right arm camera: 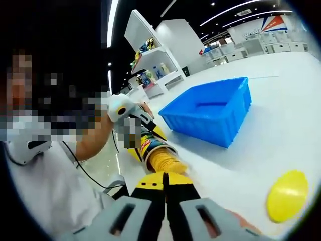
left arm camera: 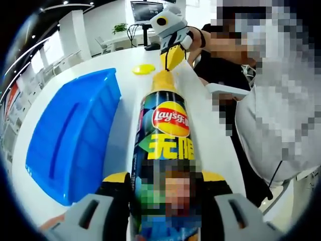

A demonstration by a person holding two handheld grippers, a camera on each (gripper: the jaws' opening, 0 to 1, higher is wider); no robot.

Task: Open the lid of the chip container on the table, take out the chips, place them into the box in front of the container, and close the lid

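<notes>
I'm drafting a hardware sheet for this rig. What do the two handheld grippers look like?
Left gripper: grey moulded jaw housings with slotted openings, black inner faces, yellow tips. Right gripper: the same grey slotted housings and yellow-and-black jaws; seen from the left gripper view, its body is white-grey with yellow jaws.

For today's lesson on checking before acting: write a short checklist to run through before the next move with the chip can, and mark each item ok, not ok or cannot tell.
1. Lid off the can: ok. The yellow lid lies on the white table, apart from the can.
2. Can held firmly: ok. The left gripper has its jaws on either side of the chip can.
3. Chips gripped: cannot tell. The right gripper looks closed at the stack of chips sticking out of the can's mouth, but the contact is hidden.
4. Blue box ready: ok. It is open-topped beside the can.
5. Box contents: cannot tell.
</notes>
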